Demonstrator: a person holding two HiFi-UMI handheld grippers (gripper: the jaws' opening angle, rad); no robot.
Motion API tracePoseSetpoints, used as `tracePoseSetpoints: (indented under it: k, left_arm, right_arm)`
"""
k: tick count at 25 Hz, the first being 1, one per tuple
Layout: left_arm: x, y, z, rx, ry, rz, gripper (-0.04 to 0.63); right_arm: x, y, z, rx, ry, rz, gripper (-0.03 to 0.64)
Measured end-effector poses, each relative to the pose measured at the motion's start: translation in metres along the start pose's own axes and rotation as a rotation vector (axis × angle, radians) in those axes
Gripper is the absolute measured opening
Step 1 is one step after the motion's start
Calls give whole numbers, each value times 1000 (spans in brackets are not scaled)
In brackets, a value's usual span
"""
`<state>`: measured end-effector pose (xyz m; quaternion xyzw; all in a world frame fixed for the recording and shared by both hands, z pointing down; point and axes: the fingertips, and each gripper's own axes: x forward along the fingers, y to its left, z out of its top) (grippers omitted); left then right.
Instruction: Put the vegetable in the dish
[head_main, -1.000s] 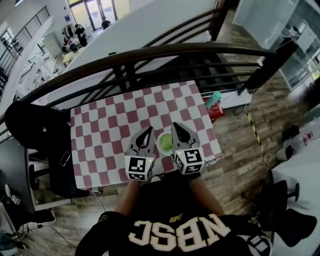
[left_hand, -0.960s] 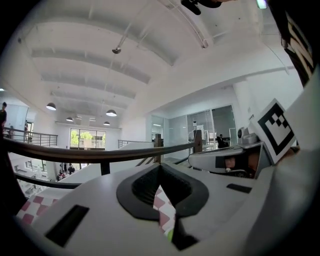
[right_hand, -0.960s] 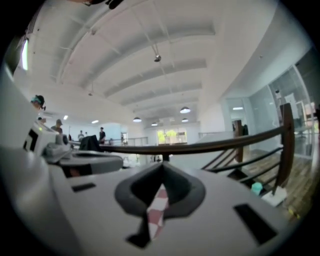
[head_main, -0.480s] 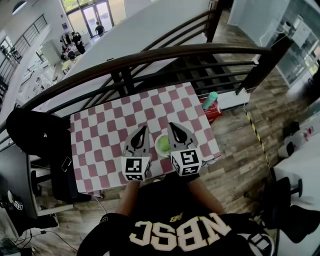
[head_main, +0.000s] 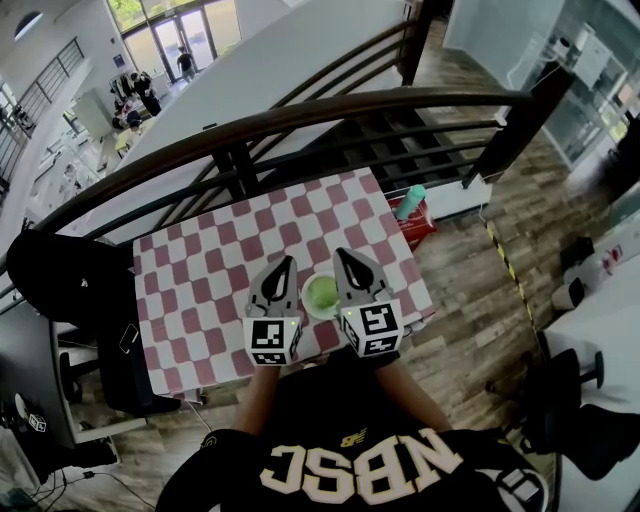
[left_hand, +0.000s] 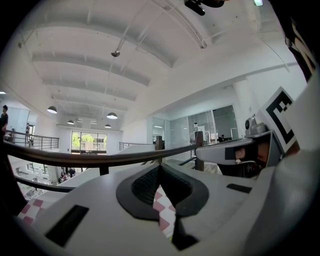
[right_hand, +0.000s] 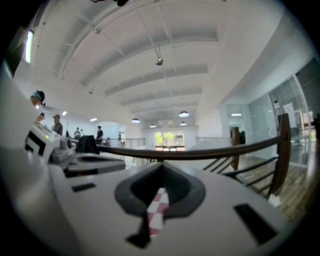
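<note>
A small white dish (head_main: 321, 297) with something green in it stands near the front edge of the red-and-white checkered table (head_main: 210, 270). My left gripper (head_main: 286, 261) hovers just left of the dish, and my right gripper (head_main: 340, 254) just right of it. Both point away from me, with jaws shut and nothing between them. In the left gripper view the left gripper (left_hand: 160, 168) shows only a sliver of checkered cloth between its closed jaws. The right gripper (right_hand: 161, 167) looks the same in the right gripper view. Neither gripper view shows the dish.
A dark curved railing (head_main: 300, 112) runs behind the table's far edge. A black chair with dark cloth (head_main: 70, 270) stands at the left. A red box with a teal bottle (head_main: 411, 203) sits on the floor past the table's right corner.
Both grippers stay shut on either side of the dish. The head view has shifted slightly, so table and grippers sit a little higher in the picture.
</note>
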<state>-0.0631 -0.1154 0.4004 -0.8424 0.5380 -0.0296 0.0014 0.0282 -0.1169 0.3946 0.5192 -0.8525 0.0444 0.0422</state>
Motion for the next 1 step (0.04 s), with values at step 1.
tracePoseSetpoints:
  k: [1]
  left_arm:
    - [2,-2,-1,-1,2,-4,20]
  right_arm:
    - [0,-1,0,-6,0,-4,15]
